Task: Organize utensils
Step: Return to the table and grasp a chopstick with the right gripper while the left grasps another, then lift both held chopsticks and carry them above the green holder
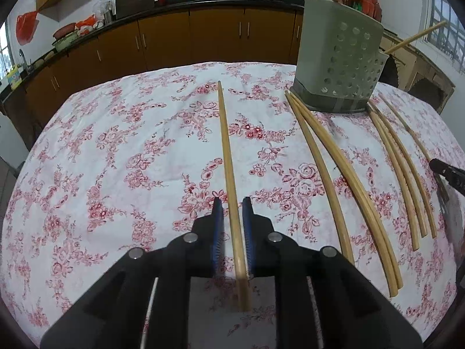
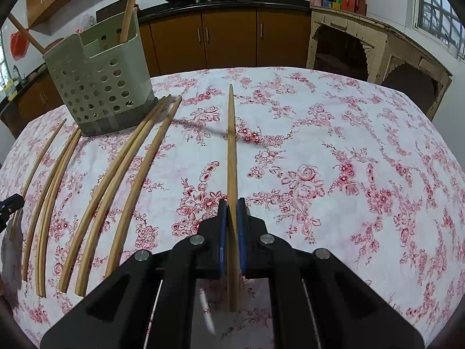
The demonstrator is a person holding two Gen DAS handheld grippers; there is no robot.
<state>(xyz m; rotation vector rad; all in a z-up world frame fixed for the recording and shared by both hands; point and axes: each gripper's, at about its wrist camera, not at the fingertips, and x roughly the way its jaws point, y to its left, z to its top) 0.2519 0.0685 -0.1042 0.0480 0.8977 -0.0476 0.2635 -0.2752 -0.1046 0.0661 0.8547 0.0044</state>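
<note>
On tablecloth (image 2: pixel 348 145), six loose chopsticks (image 2: pixel 133 186), one holder (image 2: pixel 98 87)

Even daylight from side windows (image 1: pixel 447 29); soft shadows; sharp centre; strong fisheye bending, dark vignetted corners.

The left black tongs with blue pads (image 1: pixel 232 203) are pointing steeply downward, their jaws standing slightly parted with small gaps at either side of a chopstick. The right black tongs with blue pads (image 2: pixel 232 203) are angling downward likewise, pads pinching a chopstick that is pointing toward twelve o'clock.
</note>
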